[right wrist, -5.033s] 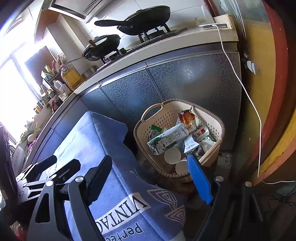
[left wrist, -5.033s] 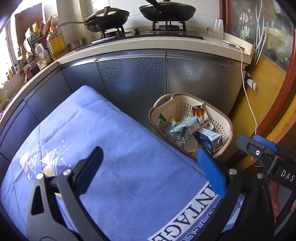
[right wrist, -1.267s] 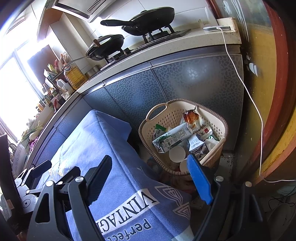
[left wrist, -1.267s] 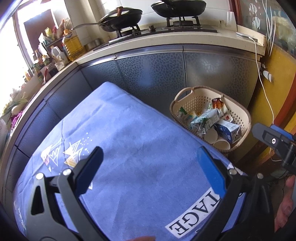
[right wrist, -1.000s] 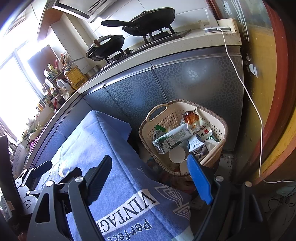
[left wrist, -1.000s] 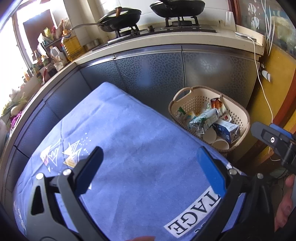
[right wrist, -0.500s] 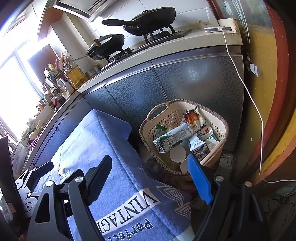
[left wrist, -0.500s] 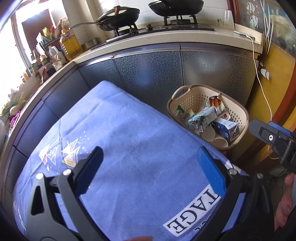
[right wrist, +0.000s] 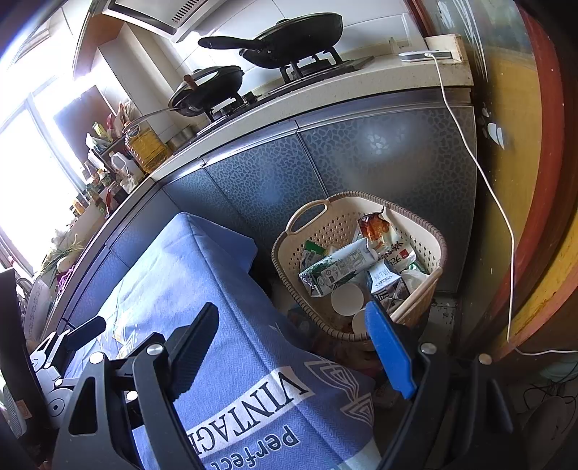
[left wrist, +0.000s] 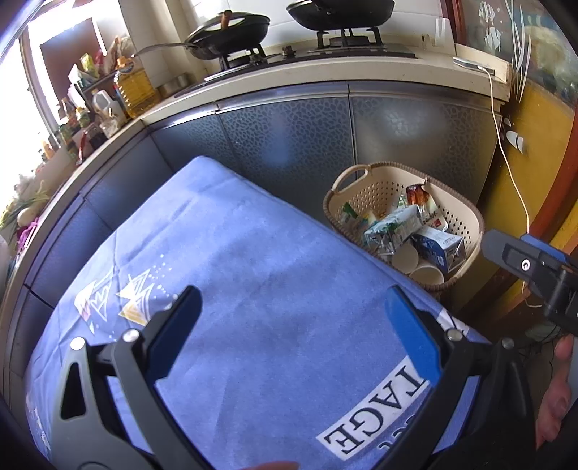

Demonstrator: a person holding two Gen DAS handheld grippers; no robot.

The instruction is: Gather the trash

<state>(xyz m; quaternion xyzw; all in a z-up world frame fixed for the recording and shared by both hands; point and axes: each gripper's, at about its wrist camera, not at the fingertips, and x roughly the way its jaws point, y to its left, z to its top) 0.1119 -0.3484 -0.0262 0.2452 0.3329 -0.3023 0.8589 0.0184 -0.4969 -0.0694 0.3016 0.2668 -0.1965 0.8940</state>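
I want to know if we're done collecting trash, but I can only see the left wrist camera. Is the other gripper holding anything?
Observer: No. The right gripper is open, with nothing between its fingers.
Operator: What's the whole word on the blue cloth? I only see TAGE.
Observer: The blue cloth reads VINTAGE, with "perfect" printed under it.
Operator: Is there anything up above the pans?
Observer: Yes, a range hood hangs over the pans.
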